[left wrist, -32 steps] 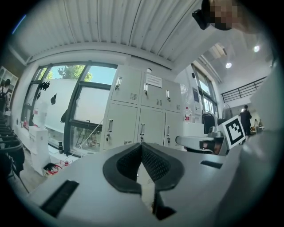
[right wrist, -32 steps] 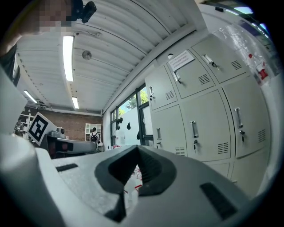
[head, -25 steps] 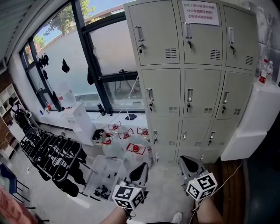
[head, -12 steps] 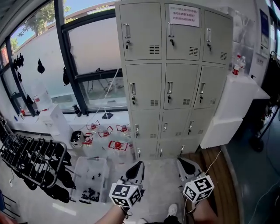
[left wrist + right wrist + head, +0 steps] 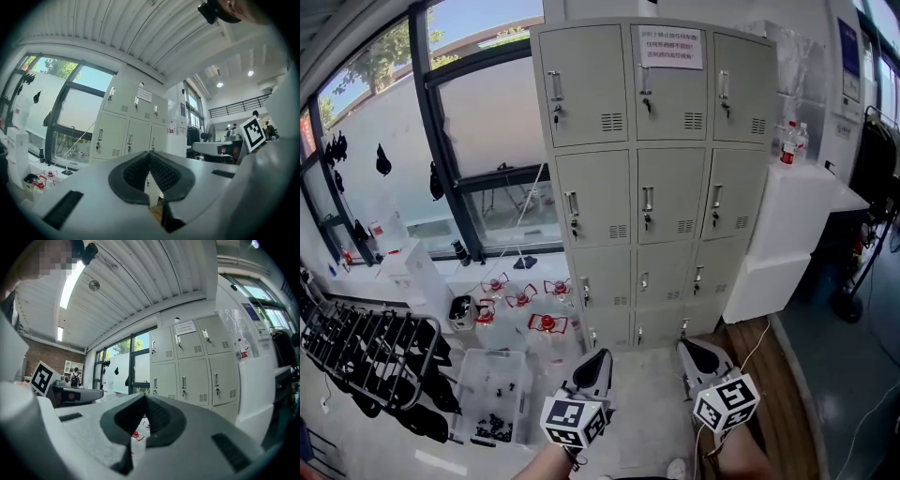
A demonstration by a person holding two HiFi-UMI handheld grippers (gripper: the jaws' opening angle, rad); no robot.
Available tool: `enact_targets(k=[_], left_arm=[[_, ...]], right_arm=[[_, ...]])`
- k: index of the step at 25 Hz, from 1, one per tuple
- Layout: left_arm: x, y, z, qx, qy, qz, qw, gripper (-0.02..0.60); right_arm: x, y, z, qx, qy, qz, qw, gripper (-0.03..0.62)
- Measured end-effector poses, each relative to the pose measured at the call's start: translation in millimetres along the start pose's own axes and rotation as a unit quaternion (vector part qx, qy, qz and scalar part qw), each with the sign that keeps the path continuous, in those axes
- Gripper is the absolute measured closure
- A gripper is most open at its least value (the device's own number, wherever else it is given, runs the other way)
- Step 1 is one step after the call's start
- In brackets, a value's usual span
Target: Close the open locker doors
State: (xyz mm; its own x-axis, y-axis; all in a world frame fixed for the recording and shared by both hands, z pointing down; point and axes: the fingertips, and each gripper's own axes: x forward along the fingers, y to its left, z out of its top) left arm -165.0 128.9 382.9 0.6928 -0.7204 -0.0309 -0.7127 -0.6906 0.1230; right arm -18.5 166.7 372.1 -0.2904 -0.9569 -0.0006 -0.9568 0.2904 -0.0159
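A grey locker cabinet [image 5: 647, 178] stands ahead, three columns wide, with a paper notice [image 5: 670, 47] on its top middle door. Every door that I see lies flush and closed, each with a handle and a key. My left gripper [image 5: 596, 360] and right gripper [image 5: 696, 352] hang low in the head view, side by side, well short of the lockers and touching nothing. Both are shut and empty. The lockers [image 5: 131, 131] show beyond the closed left gripper [image 5: 150, 154] in the left gripper view. The right gripper view has the lockers [image 5: 192, 366] past the closed right gripper [image 5: 144, 397].
A white cabinet [image 5: 787, 225] with bottles [image 5: 787, 145] on top adjoins the lockers on the right. Left of the lockers stand water jugs with red caps [image 5: 525, 300], a clear bin [image 5: 492, 394], a black rack [image 5: 375, 356] and a large window [image 5: 478, 122].
In the head view the lockers have slid left and now stand upright near the middle, with more of the room at the right showing. Both grippers stay shut low in the frame.
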Motion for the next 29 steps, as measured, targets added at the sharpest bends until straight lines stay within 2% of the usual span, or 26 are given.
enact_targets(k=[8, 29], left_arm=[[9, -19, 4, 0.005, -0.002, -0.001, 1.0, 0.578], [0, -5, -5, -0.009, 0.003, 0.004, 0.9999, 0.58]], right_arm=[[-12, -21, 0, 0.009, -0.007, -0.002, 1.0, 0.594], [-11, -6, -7, 0.007, 0.004, -0.003, 1.0, 0.594]])
